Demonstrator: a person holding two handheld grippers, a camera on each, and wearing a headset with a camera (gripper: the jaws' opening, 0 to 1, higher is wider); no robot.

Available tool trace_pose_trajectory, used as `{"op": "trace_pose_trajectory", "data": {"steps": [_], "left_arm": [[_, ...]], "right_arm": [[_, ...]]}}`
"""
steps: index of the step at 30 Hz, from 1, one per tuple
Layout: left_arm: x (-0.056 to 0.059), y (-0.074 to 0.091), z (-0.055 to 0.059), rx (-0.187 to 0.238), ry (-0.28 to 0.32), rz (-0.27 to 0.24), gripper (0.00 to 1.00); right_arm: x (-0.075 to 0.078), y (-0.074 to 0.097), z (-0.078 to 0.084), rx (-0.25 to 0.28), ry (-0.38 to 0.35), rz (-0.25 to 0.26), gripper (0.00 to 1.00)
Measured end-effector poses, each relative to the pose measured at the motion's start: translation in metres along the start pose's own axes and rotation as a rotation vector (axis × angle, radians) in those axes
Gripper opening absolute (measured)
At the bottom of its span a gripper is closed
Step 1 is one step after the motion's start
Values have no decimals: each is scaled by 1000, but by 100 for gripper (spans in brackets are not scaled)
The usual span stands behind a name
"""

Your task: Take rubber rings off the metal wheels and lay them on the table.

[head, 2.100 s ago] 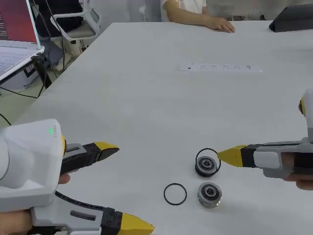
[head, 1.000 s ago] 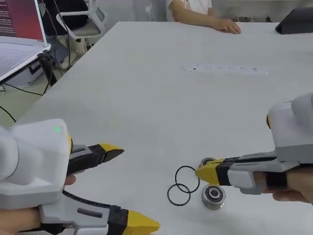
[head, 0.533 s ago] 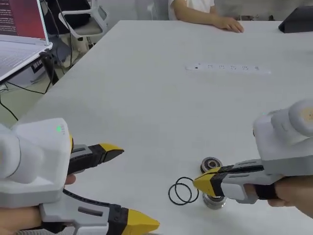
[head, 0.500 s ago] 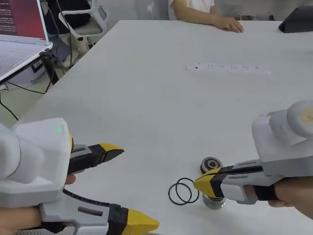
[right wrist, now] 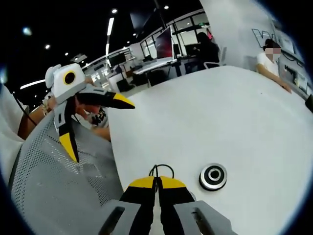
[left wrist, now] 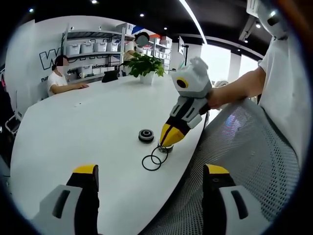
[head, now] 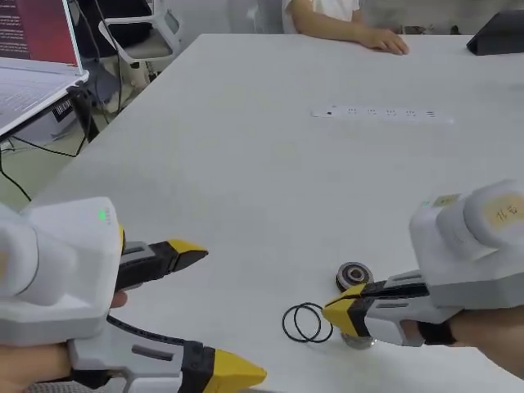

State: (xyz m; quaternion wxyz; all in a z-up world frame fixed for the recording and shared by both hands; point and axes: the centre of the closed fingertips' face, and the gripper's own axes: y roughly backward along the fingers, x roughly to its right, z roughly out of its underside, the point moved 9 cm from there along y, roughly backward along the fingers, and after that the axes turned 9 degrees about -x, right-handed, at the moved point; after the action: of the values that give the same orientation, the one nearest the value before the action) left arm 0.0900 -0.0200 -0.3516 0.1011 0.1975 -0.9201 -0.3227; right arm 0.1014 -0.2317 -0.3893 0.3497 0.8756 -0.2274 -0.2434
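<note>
Two thin black rubber rings [head: 306, 322] lie overlapped on the white table [head: 246, 164]. My right gripper [head: 334, 311] is low over the table with its jaws shut, pinching the right edge of the nearer ring [right wrist: 162, 170]. Under its jaws sits one bare metal wheel [head: 359, 337]. The other wheel [head: 354, 275] lies just behind it, and is the wheel [right wrist: 213, 176] to the right of the tips in the right gripper view. My left gripper [head: 211, 313] hangs open and empty at the near left, its yellow fingertips [left wrist: 87, 170] wide apart, facing the rings [left wrist: 154, 159].
A white power strip [head: 381, 115] lies across the table's far middle. A person's forearm [head: 360, 37] rests at the far end beside a dark case [head: 495, 37]. Off the left edge stand a laptop [head: 33, 74] and an office chair [head: 131, 41].
My right gripper carried the second ring leftward off its wheel and lowered it onto the first ring. In the last half second it sank slightly. The left gripper stayed open and still.
</note>
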Motion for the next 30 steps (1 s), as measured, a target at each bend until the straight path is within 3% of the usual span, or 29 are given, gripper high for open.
{"op": "trace_pose_trajectory", "data": {"steps": [20,30], "left_arm": [[-1,0,0,-3,2,-4,84],[-1,1,1,-2,4,-7,83]], "right_arm": [[7,-6,4,-23,69,71,0],[14,-4,3,-11,56,99,3]]}}
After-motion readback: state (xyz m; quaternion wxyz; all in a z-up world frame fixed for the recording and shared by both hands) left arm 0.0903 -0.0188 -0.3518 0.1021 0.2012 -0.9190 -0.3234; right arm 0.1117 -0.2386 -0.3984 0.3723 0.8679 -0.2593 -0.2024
